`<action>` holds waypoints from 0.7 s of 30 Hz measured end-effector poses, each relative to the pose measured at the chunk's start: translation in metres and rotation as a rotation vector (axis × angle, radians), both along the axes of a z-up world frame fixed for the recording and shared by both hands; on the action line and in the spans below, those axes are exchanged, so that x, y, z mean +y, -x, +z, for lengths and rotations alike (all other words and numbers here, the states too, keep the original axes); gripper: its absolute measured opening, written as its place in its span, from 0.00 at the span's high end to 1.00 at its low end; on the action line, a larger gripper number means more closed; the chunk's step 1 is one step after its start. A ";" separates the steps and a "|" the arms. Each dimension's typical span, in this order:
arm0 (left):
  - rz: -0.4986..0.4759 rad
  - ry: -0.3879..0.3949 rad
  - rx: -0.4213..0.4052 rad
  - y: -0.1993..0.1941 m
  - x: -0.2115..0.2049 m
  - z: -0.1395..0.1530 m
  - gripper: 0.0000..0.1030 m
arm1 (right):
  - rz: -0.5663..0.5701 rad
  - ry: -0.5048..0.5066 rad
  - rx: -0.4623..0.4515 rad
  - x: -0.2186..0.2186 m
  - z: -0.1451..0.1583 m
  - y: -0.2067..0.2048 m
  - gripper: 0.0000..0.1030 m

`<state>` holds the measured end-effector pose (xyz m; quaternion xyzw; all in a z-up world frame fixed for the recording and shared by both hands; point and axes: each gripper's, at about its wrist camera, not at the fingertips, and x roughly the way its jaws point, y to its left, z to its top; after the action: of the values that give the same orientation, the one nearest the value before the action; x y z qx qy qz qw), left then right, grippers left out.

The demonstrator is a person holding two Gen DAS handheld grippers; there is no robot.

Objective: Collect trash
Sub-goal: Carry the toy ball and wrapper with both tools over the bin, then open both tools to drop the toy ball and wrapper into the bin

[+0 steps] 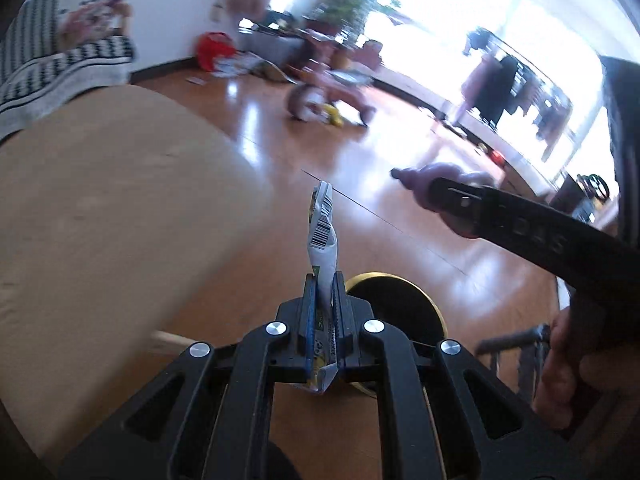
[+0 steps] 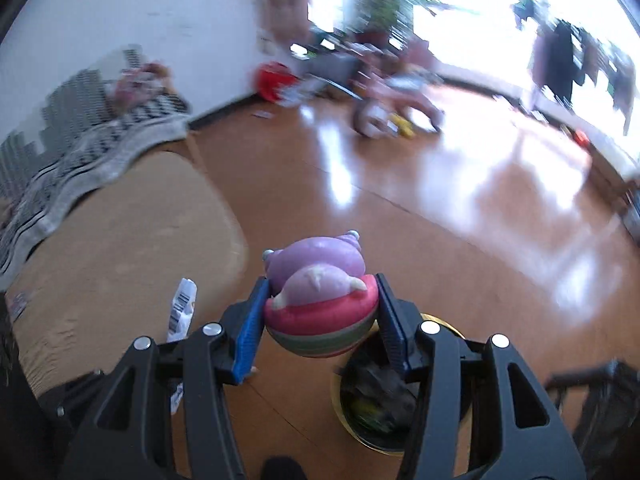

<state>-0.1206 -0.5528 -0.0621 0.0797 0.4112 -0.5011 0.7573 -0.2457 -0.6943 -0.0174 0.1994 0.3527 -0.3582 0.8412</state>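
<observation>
two grippers, one item each. left gripper (image 1: 323, 300), bottom centre of the left wrist view: jaws nearly together, pinching one crumpled white wrapper (image 1: 323, 236) with a barcode, standing upright out of the pads. right gripper (image 2: 320, 312), bottom centre of the right wrist view: jaws about half apart, blue pads pressed on both sides of one round toy (image 2: 318, 300), lilac on top with pink and green bands below. one gold-rimmed bin (image 2: 376, 400) on the wooden floor (image 2: 400, 220), lower centre, just behind the toy and partly hidden by the right finger; dark rubbish inside. same wrapper at lower left of the right wrist view. one tan couch cushion (image 1: 100, 208) filling the left. one pink tricycle (image 1: 328, 96), blurred, upper centre.
</observation>
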 end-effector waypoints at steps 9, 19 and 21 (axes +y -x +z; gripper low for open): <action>-0.129 -0.088 0.092 0.059 -0.062 -0.055 0.93 | -0.177 -0.163 0.172 -0.062 -0.065 0.064 0.50; -0.171 -0.111 0.129 0.058 -0.078 -0.068 0.93 | -0.201 -0.172 0.166 -0.066 -0.064 0.063 0.49; -0.171 -0.105 0.141 0.056 -0.078 -0.068 0.93 | -0.208 -0.176 0.165 -0.068 -0.064 0.065 0.48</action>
<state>-0.1765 -0.6310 -0.1300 0.1189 0.4807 -0.5460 0.6758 -0.3111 -0.7619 -0.0819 0.2776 0.4281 -0.4265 0.7469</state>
